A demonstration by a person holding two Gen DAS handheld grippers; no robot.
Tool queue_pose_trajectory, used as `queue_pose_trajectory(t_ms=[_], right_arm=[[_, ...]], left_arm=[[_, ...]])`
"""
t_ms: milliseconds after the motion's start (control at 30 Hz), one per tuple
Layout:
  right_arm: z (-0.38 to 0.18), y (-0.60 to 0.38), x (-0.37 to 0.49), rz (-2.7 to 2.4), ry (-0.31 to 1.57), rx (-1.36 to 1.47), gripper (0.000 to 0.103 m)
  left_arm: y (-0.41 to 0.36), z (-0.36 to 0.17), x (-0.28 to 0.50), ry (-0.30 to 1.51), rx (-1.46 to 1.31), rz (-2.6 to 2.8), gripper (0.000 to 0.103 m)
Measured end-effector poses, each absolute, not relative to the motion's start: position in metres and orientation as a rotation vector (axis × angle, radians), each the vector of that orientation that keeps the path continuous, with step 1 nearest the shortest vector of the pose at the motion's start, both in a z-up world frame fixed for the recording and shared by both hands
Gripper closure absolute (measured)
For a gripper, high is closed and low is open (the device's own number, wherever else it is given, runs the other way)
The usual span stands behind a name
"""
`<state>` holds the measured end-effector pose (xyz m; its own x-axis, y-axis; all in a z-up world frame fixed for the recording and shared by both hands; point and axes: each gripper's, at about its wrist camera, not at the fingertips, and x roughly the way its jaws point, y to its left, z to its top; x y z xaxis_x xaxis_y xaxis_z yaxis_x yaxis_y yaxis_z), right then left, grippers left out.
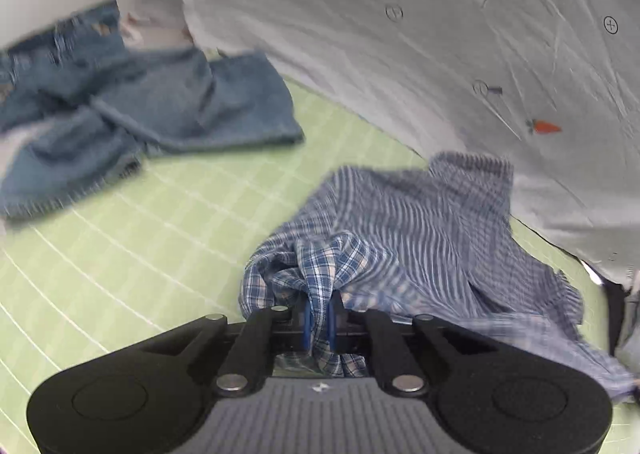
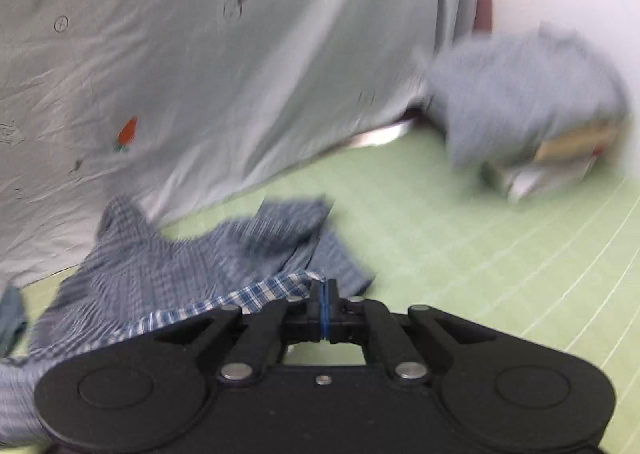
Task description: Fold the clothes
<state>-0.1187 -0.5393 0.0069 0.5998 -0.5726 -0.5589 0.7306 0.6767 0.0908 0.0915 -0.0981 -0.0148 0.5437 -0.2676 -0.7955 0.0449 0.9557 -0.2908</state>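
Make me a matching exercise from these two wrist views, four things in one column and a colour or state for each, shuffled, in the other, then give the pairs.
Things:
1. plaid shirt
2. jeans
3. mat
4. carrot print

Colour or state:
A. orange, on a pale grey garment
B. light green with a white grid
C. blue denim, lying crumpled, not gripped
D. blue and white, clamped by both the left tool and the right tool

Pairs: 1-D, 2-C, 3-B, 4-A

Woven plaid cloth (image 1: 400, 214), matt gridded mat (image 1: 160, 234)
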Motion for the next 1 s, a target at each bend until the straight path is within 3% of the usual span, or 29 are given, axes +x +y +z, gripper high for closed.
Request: queue_pose_trajectory(t_ms=[67, 133, 167, 233, 300, 400, 500, 833, 900, 1000], right_arm=[[0.0, -0.541, -0.121, -0.783, 0.548, 0.347, 0.101], [-0.013, -0.543, -0.123, -0.784, 0.586, 0.394, 0.085], [-0.019, -0.543, -0.124, -0.784, 0.606, 0.418, 0.069], [-0.032, -0.545, -0.127, -0.784, 0.644, 0.465, 0.067], [-0.045, -0.547, -0.129, -0.783, 0.682, 0.512, 0.059], [-0.057, -0.545, -0.132, -0.764, 0.715, 0.562, 0.046], [-0.063, -0.539, -0.134, -0.729, 0.727, 0.595, 0.038], [-0.085, -0.521, -0.141, -0.612, 0.765, 0.701, 0.035], [-0.088, -0.52, -0.144, -0.589, 0.752, 0.75, 0.028], [-0.09, -0.529, -0.148, -0.561, 0.681, 0.89, 0.025]], left_arm=[[-0.092, -0.025, 0.1, 0.999, -0.279, -0.173, 0.093], [-0.093, -0.04, 0.101, 1.035, -0.255, -0.13, 0.09], [-0.094, -0.046, 0.097, 1.05, -0.23, -0.12, 0.088], [-0.094, -0.054, 0.087, 1.063, -0.219, -0.111, 0.072], [-0.088, -0.061, 0.075, 1.076, -0.252, -0.116, 0.047], [-0.08, -0.07, 0.064, 1.116, -0.316, -0.092, 0.028], [-0.073, -0.081, 0.055, 1.166, -0.333, -0.075, 0.023], [-0.06, -0.11, 0.047, 1.241, -0.534, -0.116, 0.023], [-0.058, -0.117, 0.048, 1.24, -0.605, -0.121, 0.023], [-0.054, -0.129, 0.05, 1.242, -0.703, -0.11, 0.029]])
